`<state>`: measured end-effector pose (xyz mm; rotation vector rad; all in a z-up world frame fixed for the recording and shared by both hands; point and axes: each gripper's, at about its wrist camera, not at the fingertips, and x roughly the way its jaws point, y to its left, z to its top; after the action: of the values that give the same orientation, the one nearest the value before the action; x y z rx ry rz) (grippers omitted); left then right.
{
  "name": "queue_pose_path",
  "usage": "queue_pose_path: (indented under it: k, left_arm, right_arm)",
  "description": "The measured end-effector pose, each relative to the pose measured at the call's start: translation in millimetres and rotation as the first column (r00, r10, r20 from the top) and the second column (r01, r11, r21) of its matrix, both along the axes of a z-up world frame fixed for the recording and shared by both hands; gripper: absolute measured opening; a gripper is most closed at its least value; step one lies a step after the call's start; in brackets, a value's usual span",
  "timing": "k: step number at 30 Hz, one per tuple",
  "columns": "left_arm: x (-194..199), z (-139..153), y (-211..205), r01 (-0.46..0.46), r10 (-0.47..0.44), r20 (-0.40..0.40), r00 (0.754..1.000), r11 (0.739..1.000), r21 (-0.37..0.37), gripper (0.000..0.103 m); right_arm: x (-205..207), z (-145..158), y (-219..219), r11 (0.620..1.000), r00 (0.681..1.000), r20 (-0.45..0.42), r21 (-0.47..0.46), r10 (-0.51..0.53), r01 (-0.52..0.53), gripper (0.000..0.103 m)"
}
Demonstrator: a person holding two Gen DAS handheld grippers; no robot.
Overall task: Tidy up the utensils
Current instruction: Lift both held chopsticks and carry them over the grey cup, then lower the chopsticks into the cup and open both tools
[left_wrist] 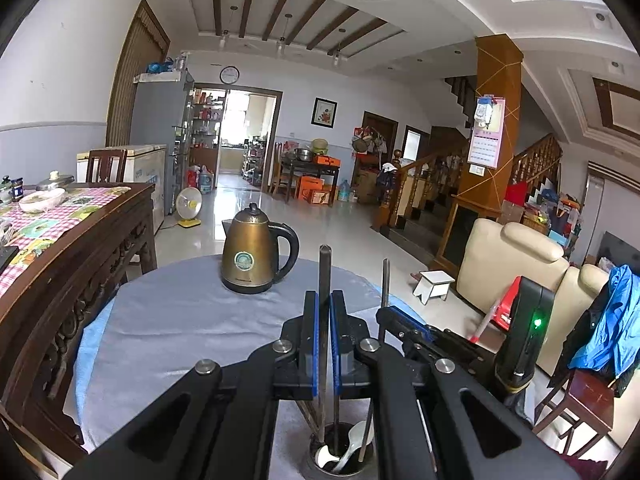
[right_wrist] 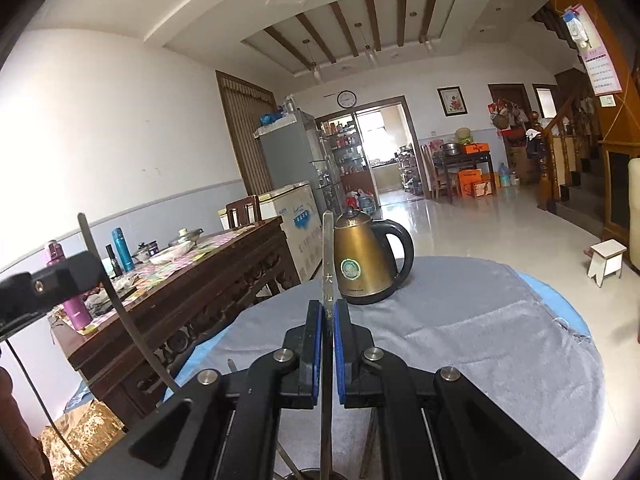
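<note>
My left gripper [left_wrist: 324, 298] is shut on a dark metal chopstick [left_wrist: 324, 268] that stands upright. Its lower end reaches into a round utensil holder [left_wrist: 316, 450] below the jaws, where a white spoon [left_wrist: 354, 444] and other sticks stand. Just to the right, my right gripper [left_wrist: 386, 314] holds a second metal chopstick [left_wrist: 385, 280]. In the right wrist view my right gripper [right_wrist: 329, 306] is shut on that engraved silver chopstick [right_wrist: 328, 256], upright over the holder's rim [right_wrist: 312, 473]. At the left, my left gripper [right_wrist: 86, 268] carries its tilted chopstick [right_wrist: 116, 300].
A bronze electric kettle [left_wrist: 256, 254] stands at the far side of the round table's grey cloth [left_wrist: 180, 328]. A carved wooden table [left_wrist: 80, 248] with bowls and bottles is at the left. A cream sofa [left_wrist: 516, 268] and a small white stool [left_wrist: 434, 284] are at the right.
</note>
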<state>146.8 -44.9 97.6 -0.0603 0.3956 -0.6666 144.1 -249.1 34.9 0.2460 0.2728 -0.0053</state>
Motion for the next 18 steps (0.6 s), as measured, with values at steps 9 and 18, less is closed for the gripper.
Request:
queue_pose_path:
  k: [9, 18]
  left_arm:
    - [-2.3, -8.0, -2.2, -0.004, 0.004, -0.032, 0.999, 1.000, 0.002, 0.005]
    - [-3.6, -9.2, -1.9, -0.005, 0.005, -0.045, 0.999, 1.000, 0.007, 0.005]
  right_arm:
    - [-3.2, -4.9, 1.8, 0.999, 1.000, 0.013, -0.036, -0.013, 0.014, 0.007]
    - [-3.7, -8.3, 2.7, 0.999, 1.000, 0.008, -0.030, -0.014, 0.014, 0.007]
